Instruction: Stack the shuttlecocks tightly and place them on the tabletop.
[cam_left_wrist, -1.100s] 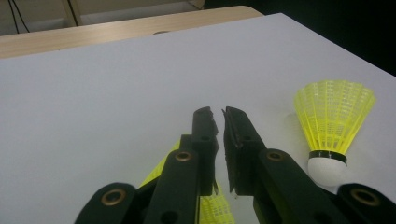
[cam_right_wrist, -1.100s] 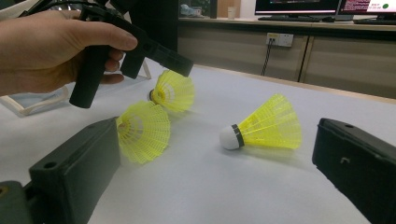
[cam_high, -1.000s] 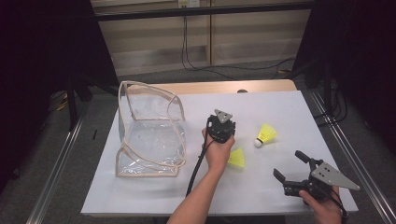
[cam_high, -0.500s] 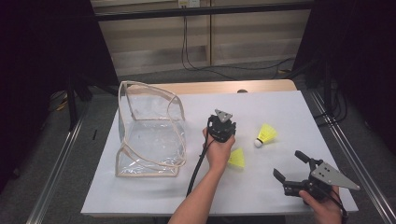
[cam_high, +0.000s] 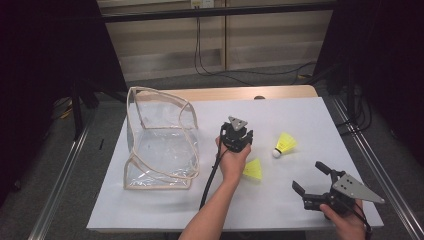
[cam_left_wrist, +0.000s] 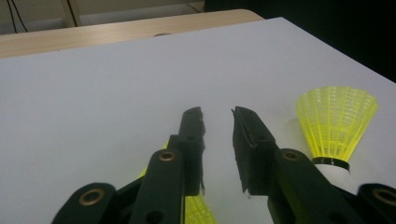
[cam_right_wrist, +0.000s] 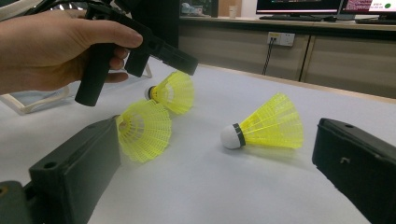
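White table (cam_high: 300, 115) | shuttlecock (cam_right_wrist: 266, 123) lies flat, cork toward bag (cam_high: 157, 142) | left tool (cam_left_wrist: 218, 114) opening, empty | right tool (cam_right_wrist: 215, 154) apart

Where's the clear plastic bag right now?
In the high view, the clear plastic bag with beige trim stands open on the table's left side, just left of the left gripper.

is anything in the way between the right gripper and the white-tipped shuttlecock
Nothing visible. Only bare white table lies between the right gripper, jaws open, and the white-tipped shuttlecock. A second shuttlecock sits off to one side, beside one jaw, not in the path.
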